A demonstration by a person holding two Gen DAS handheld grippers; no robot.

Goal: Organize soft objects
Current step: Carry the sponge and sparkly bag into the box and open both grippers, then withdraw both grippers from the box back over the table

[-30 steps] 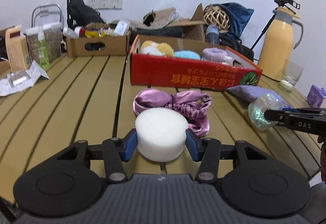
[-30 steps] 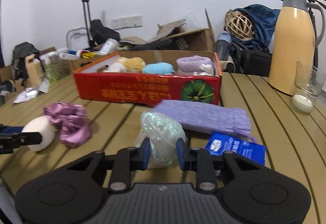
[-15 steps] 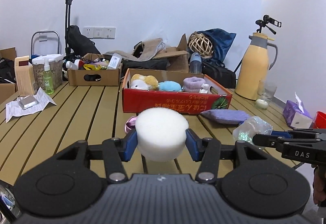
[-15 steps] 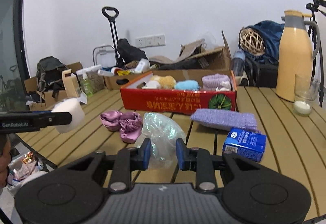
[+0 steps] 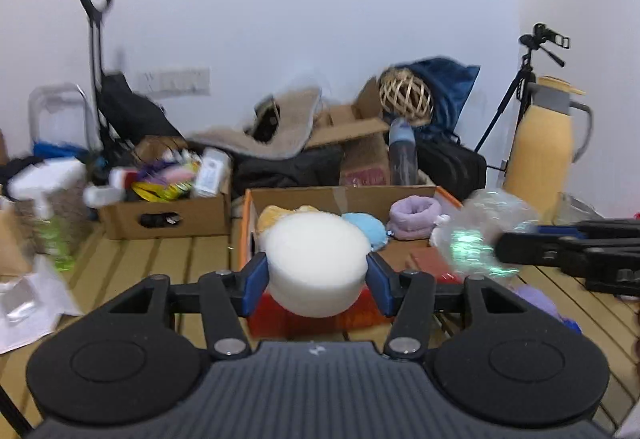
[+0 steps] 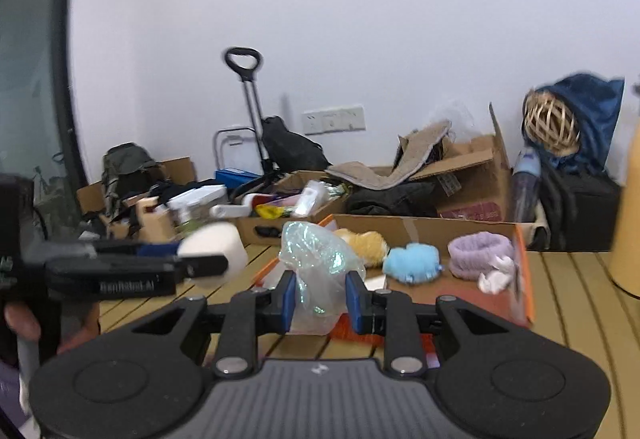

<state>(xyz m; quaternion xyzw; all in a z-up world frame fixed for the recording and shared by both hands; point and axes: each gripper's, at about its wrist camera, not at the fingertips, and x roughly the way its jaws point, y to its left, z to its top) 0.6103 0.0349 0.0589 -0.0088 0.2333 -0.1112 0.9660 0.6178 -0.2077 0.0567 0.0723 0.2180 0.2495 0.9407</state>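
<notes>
A white round foam sponge [image 5: 316, 259] hangs in the air with my left gripper [image 5: 316, 281] shut on its sides. A crinkled iridescent plastic bag [image 6: 314, 259] is pinched in my right gripper [image 6: 320, 297], also off the table. Both loads hover at the near edge of the red cardboard box [image 5: 332, 195], the bag to the right of the sponge. The box [image 6: 520, 279] holds a yellow plush [image 6: 366, 241], a blue plush [image 6: 412, 261] and a purple headband [image 6: 480, 249].
A yellow thermos [image 5: 540, 159] and a glass [image 5: 576, 207] stand at the back right of the slatted table. A brown box of bottles [image 5: 160, 215] sits left of the red box. Papers [image 5: 24, 303] lie at the left edge. Clutter lines the wall.
Both grippers have risen from the table with the sponge and the bag and moved up to the red box. The pink scrunchie and purple pouch have dropped out of view.
</notes>
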